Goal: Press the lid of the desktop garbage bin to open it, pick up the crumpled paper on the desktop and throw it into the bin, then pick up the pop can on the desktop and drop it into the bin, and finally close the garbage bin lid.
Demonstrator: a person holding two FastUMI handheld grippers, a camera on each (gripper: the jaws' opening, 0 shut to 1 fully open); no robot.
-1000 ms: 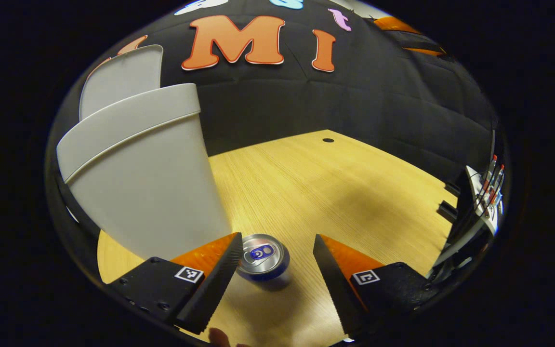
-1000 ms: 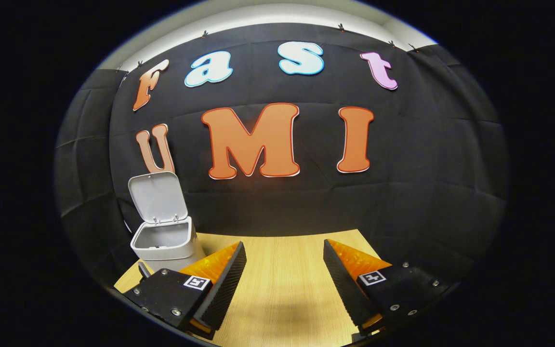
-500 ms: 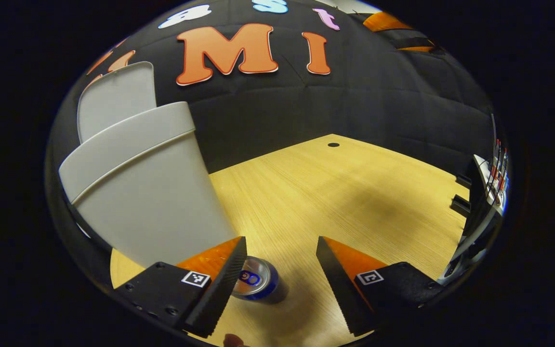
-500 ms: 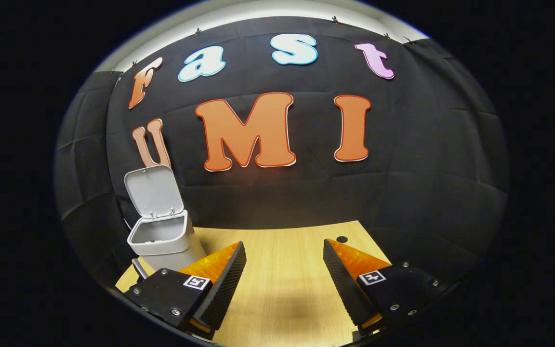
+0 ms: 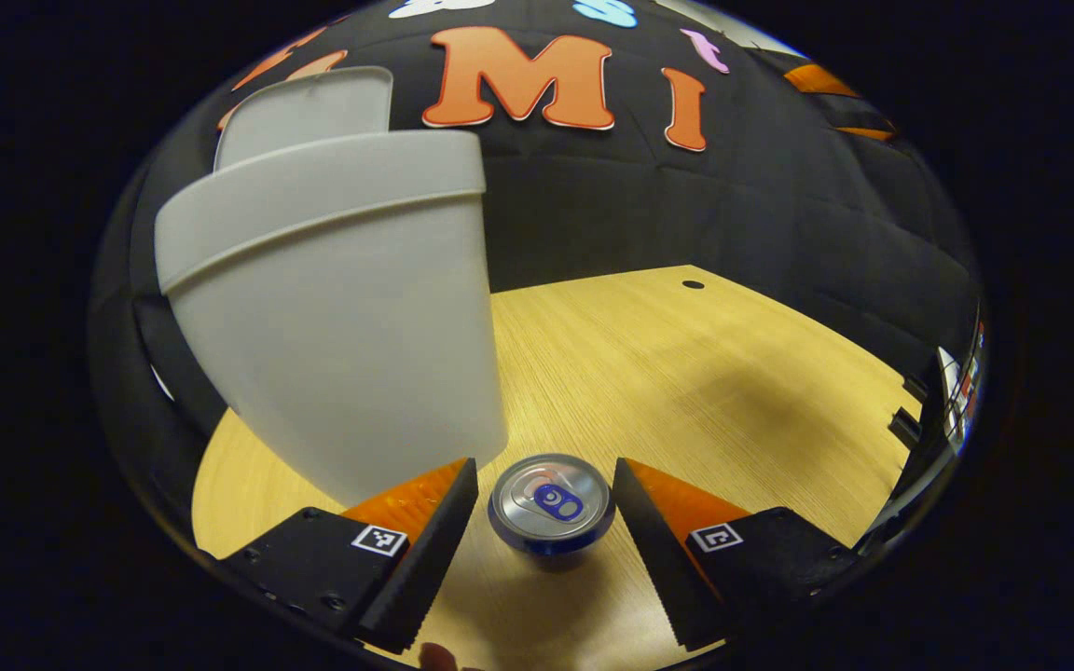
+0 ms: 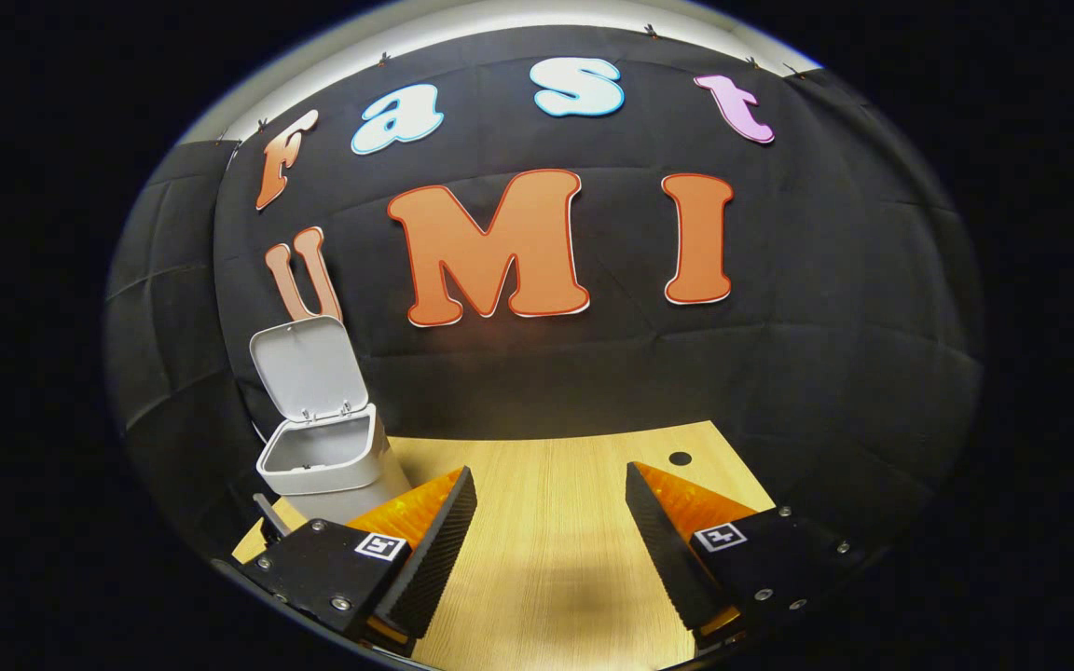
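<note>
- In the left gripper view, a pop can (image 5: 551,503) stands upright on the wooden desktop (image 5: 686,373), seen from above, with its silver top and pull tab facing the camera.
- The left gripper (image 5: 544,508) is spread wide, with one finger on either side of the can; a small gap shows on each side, so neither finger presses on it yet.
- The grey garbage bin (image 5: 341,308) stands just beside the can, its lid (image 5: 309,107) raised upright behind the rim.
- The can is probably light, thin-walled and smooth, so it could dent or slip; a gentle squeeze across the middle of its round body, below the rim, seems the safest hold.
- In the right gripper view, the right gripper (image 6: 546,522) hovers above bare desktop, spread wide and holding nothing, with the open bin (image 6: 327,457) off to its left.
</note>
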